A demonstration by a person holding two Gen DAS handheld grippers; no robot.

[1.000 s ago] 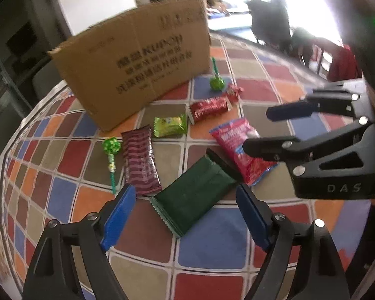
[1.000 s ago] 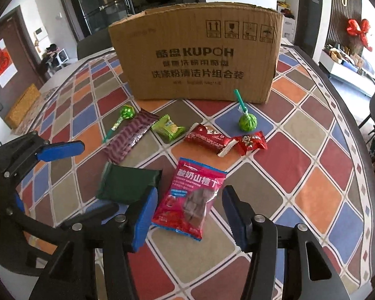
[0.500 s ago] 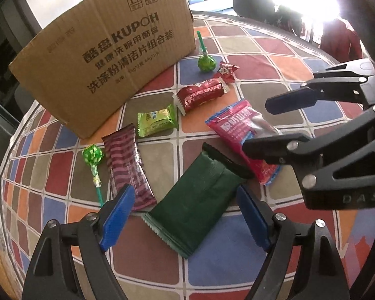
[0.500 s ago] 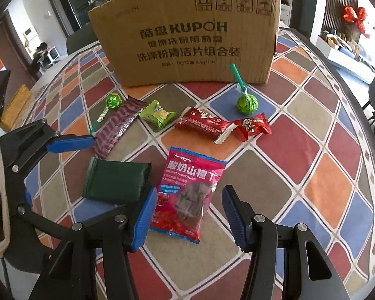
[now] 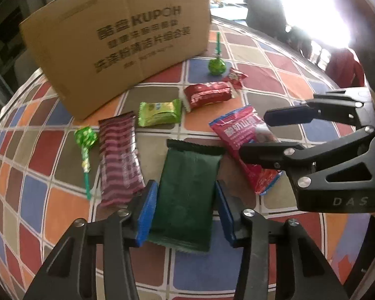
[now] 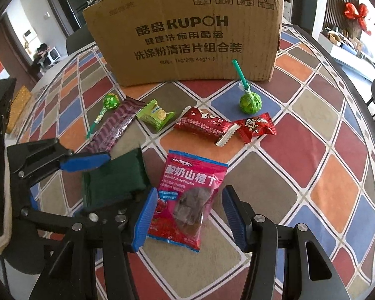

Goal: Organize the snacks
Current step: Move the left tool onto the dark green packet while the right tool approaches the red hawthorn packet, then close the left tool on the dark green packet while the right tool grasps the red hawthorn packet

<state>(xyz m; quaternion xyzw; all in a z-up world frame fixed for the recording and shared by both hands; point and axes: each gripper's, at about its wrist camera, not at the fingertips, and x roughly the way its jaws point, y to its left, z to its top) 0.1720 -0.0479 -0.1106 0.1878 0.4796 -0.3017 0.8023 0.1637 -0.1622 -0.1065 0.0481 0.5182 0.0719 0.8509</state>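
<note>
Left wrist view first: which step is in hand? (Chief)

A pick-up, in my judgement. The left tongs have just been closing round the dark green flat foil packet. It lies flat on the chequered tiled worktop between the blue pads. The pads stand just beside its long edges, and a sliver of worktop shows at the right one, so I record no firm pinch. (Inspector)

And the right side? (Chief)

The right tongs stand parted astride the pink-red plastic pouch of hawthorn snacks, which is also flat on the worktop. The right pad is clear of it. (Inspector)

What does the next move call for? (Chief)

Finishing both closures squarely across the wrappers, then lifting. The likely destination is the brown cardboard box behind the row, though neither view shows its opening. (Inspector)

Where do the views differ? (Chief)

The left view shows both pads against the green packet and its full length. The right view covers the packet's near end with the tongs. Only the right view shows the pouch's printed face, the gap at its right pad and the box lettering sharply. (Inspector)
</note>
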